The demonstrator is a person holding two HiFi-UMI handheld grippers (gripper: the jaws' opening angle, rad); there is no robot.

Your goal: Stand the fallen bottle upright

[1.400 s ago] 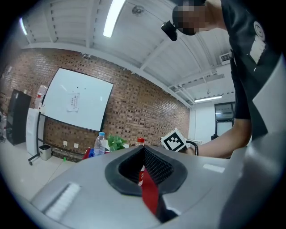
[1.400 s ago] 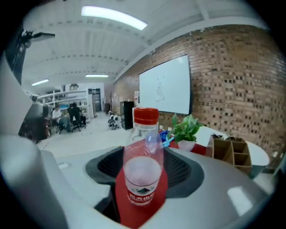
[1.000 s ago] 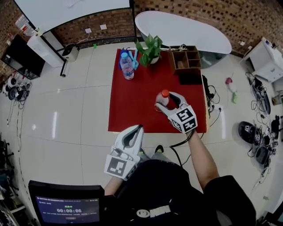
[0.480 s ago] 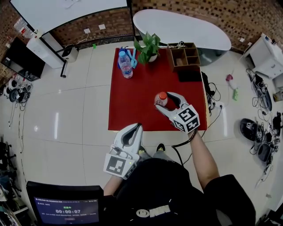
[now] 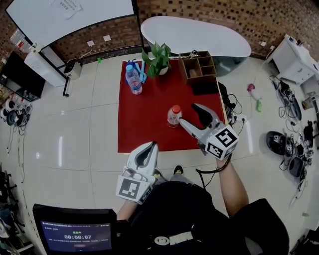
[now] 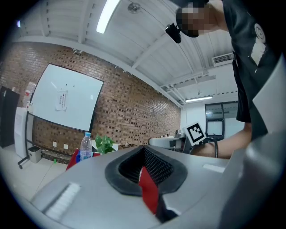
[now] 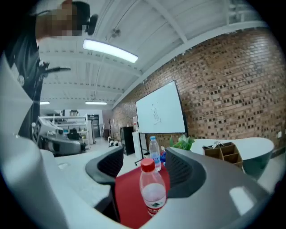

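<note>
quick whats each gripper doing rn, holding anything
Left gripper: shut, nothing in it.
Right gripper: open, holding nothing; the red-capped bottle stands upright just ahead of its jaws.

Right gripper view: red-capped bottle (image 7: pixel 153 192), base hidden behind the body of the right gripper (image 7: pixel 145 157); label print too small to read.

Left gripper view: body of the left gripper (image 6: pixel 144 151) covers nearly all the red table (image 6: pixel 148 190), one sliver showing. Far bottle (image 6: pixel 86 144), foot hidden likewise.

Head view: whiteboard (image 5: pixel 65 22) cut by top edge, its sheet (image 5: pixel 66 5) unreadable. Monitor (image 5: pixel 55 239) cut by bottom edge, small screen text illegible. Blue item (image 5: pixel 142 73) beside far bottle sits partly behind the plant (image 5: pixel 157 57); cannot tell what it is.
</note>
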